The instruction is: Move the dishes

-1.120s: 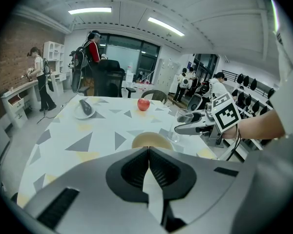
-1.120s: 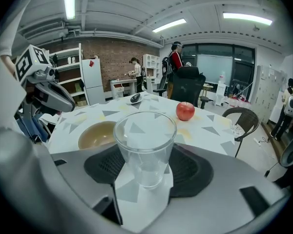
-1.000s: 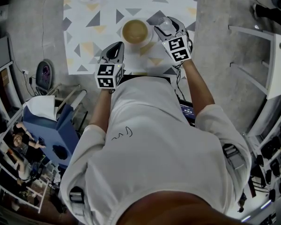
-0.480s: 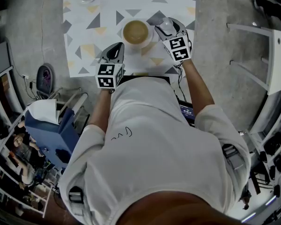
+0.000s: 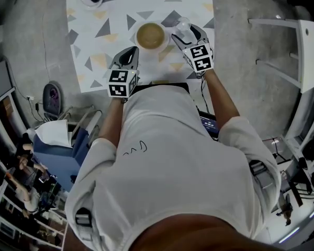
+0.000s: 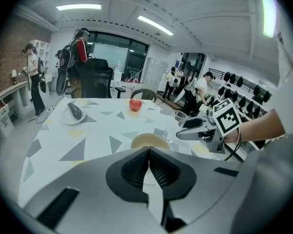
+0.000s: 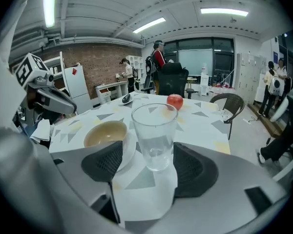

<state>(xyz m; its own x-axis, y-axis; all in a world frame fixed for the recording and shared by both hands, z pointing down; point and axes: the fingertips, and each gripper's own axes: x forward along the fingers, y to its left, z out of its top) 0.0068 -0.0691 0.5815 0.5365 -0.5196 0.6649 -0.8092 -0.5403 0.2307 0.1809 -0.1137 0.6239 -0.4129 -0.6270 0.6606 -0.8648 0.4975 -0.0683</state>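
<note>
A clear glass stands upright on the patterned table, framed by the wide-apart jaws of the right gripper (apparently lined up for a grasp, not yet clamped). The left gripper is closed on nothing, near a tan bowl.

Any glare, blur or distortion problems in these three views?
Head view: dim, with heavy fisheye bending the room edges, though the table is sharp. Left gripper view: dark vignetted corners, ceiling light blown out, left gripper filling the lower frame. Right gripper view: same vignette, glass sharp, strip light flaring.
</note>
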